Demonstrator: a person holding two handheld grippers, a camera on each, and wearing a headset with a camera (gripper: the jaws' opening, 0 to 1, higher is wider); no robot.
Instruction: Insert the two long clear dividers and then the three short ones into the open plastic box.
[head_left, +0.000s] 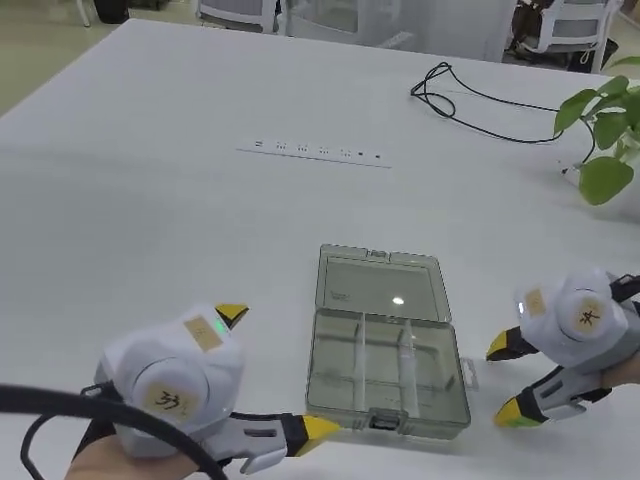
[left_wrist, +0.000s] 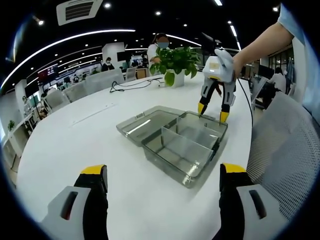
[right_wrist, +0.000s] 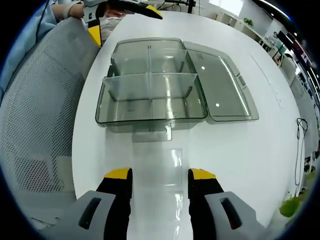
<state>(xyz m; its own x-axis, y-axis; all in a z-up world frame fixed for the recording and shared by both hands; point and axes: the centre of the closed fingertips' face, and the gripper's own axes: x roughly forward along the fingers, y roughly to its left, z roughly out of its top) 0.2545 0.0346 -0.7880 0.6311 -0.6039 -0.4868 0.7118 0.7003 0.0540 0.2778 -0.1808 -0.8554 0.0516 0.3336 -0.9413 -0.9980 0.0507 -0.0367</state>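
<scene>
- Left gripper (head_left: 276, 372) sits at the lower left of the head view in my hand. Its jaws are spread wide with nothing between them, and the yellow tips are clear of the box.
- Right gripper (head_left: 505, 378) is at the right edge of the same view, just beside the box's right wall and not touching it. I have its jaws partly apart and gripping nothing.
- The open plastic box (head_left: 333, 378) rests at lower centre on the white table (head_left: 150, 200), between my two grippers. Its lid (head_left: 380, 285) is laid back flat above it in the frame.
- The two long clear dividers (head_left: 405, 355) stand upright inside the box, side by side. They run from the bottom wall toward the lid.
- In the right gripper view a clear flat piece (right_wrist: 152, 134) lies against the box's nearest wall, just above my jaw tips. I cannot tell whether it is a tab or a loose divider.
- A black cable (head_left: 470, 100) loops at the upper right, a leafy plant (head_left: 600, 140) is at the right edge, and a strip of sockets (head_left: 315, 152) lies above centre.
</scene>
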